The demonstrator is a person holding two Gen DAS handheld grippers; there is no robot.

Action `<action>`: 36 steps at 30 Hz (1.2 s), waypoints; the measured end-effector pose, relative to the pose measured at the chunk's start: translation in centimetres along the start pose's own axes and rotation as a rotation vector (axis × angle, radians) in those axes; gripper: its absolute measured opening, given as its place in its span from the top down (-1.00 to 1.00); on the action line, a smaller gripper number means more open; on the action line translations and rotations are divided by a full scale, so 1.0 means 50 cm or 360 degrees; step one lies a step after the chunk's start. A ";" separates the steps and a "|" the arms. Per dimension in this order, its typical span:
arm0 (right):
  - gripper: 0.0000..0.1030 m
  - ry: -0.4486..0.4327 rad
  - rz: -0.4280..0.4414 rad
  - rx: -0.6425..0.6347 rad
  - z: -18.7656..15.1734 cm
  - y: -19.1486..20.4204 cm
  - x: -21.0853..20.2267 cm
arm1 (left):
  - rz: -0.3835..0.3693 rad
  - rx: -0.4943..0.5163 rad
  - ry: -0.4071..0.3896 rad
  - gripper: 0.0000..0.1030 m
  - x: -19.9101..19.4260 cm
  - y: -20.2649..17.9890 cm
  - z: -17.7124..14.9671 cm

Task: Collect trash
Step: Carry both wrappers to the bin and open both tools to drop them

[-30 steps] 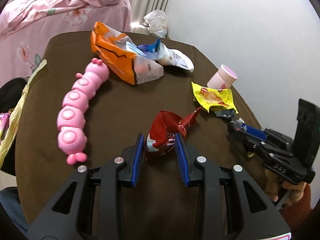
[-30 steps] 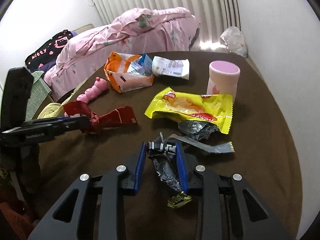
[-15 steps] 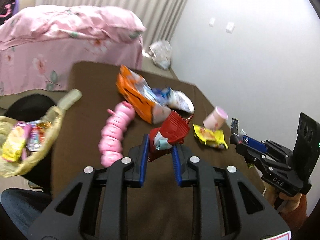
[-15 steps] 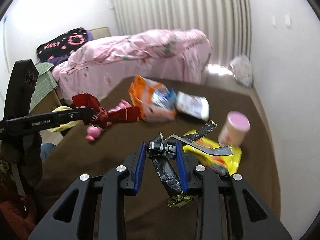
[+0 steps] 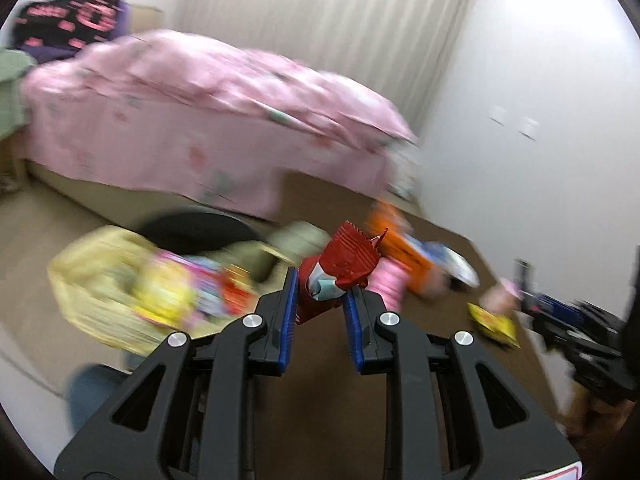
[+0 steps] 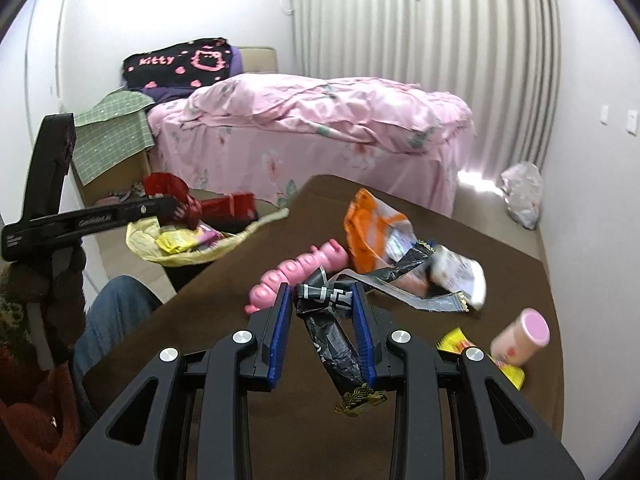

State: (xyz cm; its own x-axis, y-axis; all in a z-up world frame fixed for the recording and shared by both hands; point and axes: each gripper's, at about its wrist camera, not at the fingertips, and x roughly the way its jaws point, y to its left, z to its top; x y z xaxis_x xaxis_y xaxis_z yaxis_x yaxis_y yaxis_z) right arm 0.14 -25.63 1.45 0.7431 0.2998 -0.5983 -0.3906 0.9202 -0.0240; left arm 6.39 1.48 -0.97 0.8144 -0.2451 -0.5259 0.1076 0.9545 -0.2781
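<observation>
Brown table [image 6: 520, 280] beside pink bed [image 6: 320, 120]; white walls.

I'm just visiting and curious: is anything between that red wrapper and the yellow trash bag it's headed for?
Nothing visible. In the right wrist view the left gripper holds the red wrapper in the air right above the open yellow bag, beside the table. Only trash already lies inside the bag.

Both wrist views face bed [image 6: 320, 120], sharing brown table [image 6: 480, 264].
</observation>
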 end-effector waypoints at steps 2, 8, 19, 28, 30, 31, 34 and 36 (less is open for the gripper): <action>0.45 -0.0011 0.0059 -0.0020 0.027 0.010 0.023 | 0.0187 -0.0057 -0.0081 0.60 0.005 0.056 0.020; 0.45 0.0008 0.0276 -0.0026 0.117 0.040 0.135 | 0.0397 -0.0245 -0.0037 0.60 0.081 0.195 0.032; 0.45 0.0263 0.0580 -0.0448 0.175 0.242 0.403 | 0.0359 -0.0370 0.0297 0.60 0.154 0.265 -0.082; 0.44 0.0439 0.0672 -0.0578 0.150 0.311 0.509 | 0.0252 -0.0578 0.0268 0.60 0.145 0.301 -0.081; 0.39 0.0458 0.0706 -0.0563 0.146 0.313 0.516 | 0.0227 -0.0637 0.0261 0.60 0.140 0.309 -0.079; 0.39 0.0473 0.0735 -0.0550 0.143 0.313 0.518 | 0.0223 -0.0660 0.0252 0.56 0.137 0.312 -0.078; 0.23 0.0486 0.0747 -0.0538 0.135 0.312 0.519 | 0.0226 -0.0700 0.0220 0.44 0.125 0.318 -0.073; 0.16 0.0478 0.0739 -0.0538 0.133 0.312 0.514 | 0.0222 -0.0714 0.0200 0.31 0.117 0.319 -0.071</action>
State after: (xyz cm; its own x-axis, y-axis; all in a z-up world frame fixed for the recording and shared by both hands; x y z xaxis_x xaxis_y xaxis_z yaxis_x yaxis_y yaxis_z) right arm 16.77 -1.90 -8.97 0.2902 0.5193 -0.8038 -0.8207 0.5671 0.0700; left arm 10.87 14.65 -11.33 0.7253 -0.1653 -0.6683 -0.2764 0.8191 -0.5027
